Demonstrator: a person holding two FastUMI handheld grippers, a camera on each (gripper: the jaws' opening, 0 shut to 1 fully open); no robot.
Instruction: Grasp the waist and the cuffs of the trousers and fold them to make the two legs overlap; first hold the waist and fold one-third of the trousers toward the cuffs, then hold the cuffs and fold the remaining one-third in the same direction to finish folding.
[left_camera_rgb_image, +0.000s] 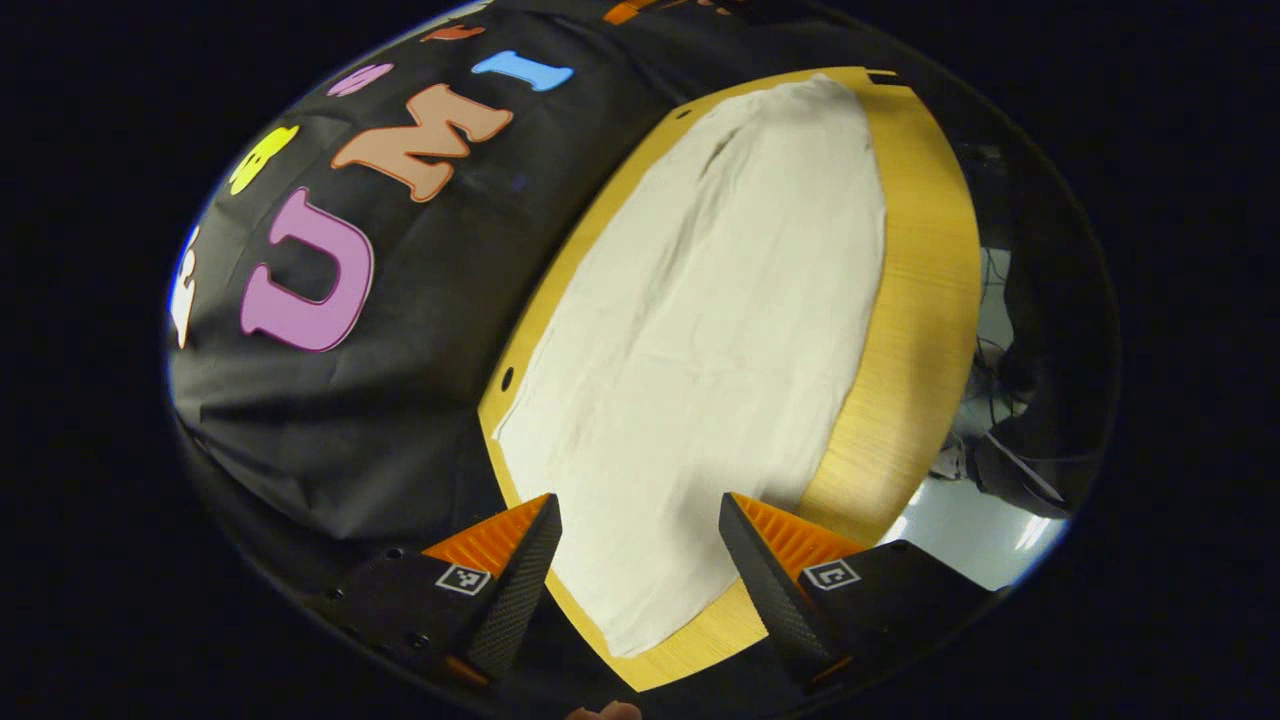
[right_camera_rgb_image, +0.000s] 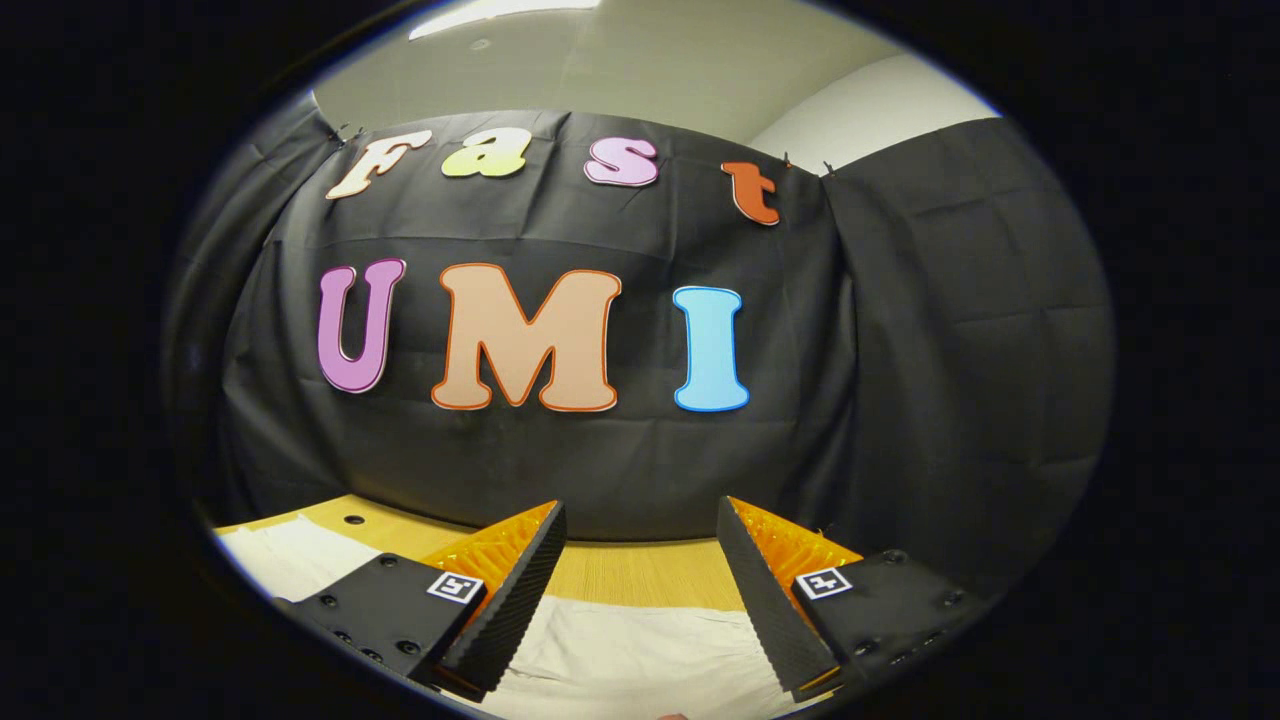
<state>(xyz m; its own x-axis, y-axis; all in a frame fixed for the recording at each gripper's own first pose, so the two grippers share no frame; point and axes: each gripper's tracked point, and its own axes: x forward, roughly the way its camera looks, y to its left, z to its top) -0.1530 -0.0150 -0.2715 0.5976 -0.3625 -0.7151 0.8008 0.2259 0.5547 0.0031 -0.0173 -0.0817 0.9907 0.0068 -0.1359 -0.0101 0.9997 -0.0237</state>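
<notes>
Your left gripper (left_camera_rgb_image: 640, 560) hangs above the near end of the trousers (left_camera_rgb_image: 700, 330), fingers spread wide w/ nothing between them, not touching the cloth. In the left gripper view the pale trousers lie flat on the wooden counter (left_camera_rgb_image: 920, 300), running lengthwise straight ahead of the gripper from just under its fingertips to the counter's far end. The fabric looks mostly smooth, w/ a few soft creases near the far end; can't tell from here which end is waist and which is cuffs. Bare counter shows as a strip along the right of the trousers and a thin edge along the left, w/ a small dark hole (left_camera_rgb_image: 507, 379) near that left edge. The black cloth wall (left_camera_rgb_image: 400, 400) rises to the gripper's left; a patch of light floor (left_camera_rgb_image: 960, 530) shows low on the right, past the counter edge.

Your right gripper (right_camera_rgb_image: 640, 580) is also spread apart, empty, pointing level at the black cloth wall (right_camera_rgb_image: 900, 400) ahead. In the right gripper view the trousers (right_camera_rgb_image: 620, 660) lie below and between its fingers, more pale cloth to the lower left, a band of bare counter (right_camera_rgb_image: 640, 570) beyond. Can't tell whether the fingers touch the fabric
</notes>
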